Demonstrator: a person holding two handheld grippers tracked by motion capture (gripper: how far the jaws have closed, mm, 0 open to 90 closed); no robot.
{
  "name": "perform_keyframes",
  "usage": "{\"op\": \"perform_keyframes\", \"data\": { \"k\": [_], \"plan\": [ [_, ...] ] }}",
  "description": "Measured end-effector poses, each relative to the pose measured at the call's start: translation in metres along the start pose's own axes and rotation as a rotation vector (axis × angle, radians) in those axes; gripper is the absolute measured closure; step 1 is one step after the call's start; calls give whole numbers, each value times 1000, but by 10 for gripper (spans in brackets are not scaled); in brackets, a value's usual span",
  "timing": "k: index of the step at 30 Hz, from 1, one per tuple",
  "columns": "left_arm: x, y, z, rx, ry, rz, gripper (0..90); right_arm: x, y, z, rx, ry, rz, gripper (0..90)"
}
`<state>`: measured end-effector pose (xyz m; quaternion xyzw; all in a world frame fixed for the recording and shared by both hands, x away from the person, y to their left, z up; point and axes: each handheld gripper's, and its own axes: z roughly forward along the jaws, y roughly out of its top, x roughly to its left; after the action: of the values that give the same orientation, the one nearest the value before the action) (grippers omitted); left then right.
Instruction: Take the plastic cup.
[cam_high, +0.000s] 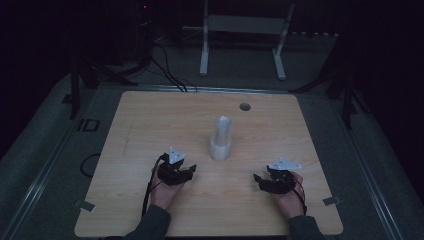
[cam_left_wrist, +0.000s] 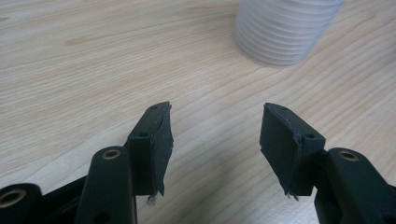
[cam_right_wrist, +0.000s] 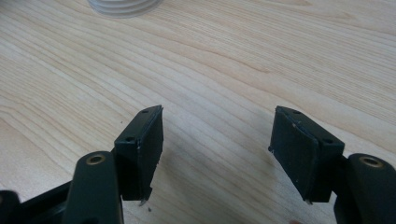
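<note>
— Cups (cam_high: 221, 139), a white stack of them as far as the dim high view let me judge, stood upright near the middle of the table (cam_high: 150, 120), between the two grippers and a little beyond them.

— And the jaws?

— Both pairs stood apart with only bare wood between the pads. The left gripper (cam_high: 191, 171) rested low at the stack's near left; the right gripper (cam_high: 257, 179) lay farther off to its near right. Neither touched the stack.

— Which one would you have sent in?

— The left, I judged. In the left gripper view its jaws pointed slightly to one side of the ribbed base of the stack (cam_left_wrist: 285, 32), so it needed a small turn to bring the base onto the centre line before closing. The right gripper view caught just the bottom rim (cam_right_wrist: 123, 5) at the top edge, well off its line.

— What mattered for doing it well?

— Holding low on the base with one gripper so the tall stack did not tip, then taking the top cup with the other, pads square to the wall and squeezed gently; thin cups probably crush or slip under a hard pinch. Lifting straight up would have kept the rest from coming along.
</note>
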<state>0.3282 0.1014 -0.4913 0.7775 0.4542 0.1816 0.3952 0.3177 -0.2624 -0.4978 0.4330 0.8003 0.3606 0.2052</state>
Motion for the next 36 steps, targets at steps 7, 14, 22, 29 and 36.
{"op": "perform_keyframes", "data": {
  "k": [7,14,22,29,36],
  "plan": [
    [-4,5,-3,-13,-21,12,433,2,4,-3,-17,6,-9,344],
    [-7,11,-4,-21,-9,41,413,7,18,-13,-41,13,-43,344],
    [-12,21,-5,-35,-31,67,398,10,42,-26,-87,25,-69,345],
    [-16,34,-4,-66,-81,94,344,13,59,-27,-115,42,-83,344],
    [-22,51,3,-92,-115,116,298,16,77,-28,-146,58,-96,344]
  ]
}}
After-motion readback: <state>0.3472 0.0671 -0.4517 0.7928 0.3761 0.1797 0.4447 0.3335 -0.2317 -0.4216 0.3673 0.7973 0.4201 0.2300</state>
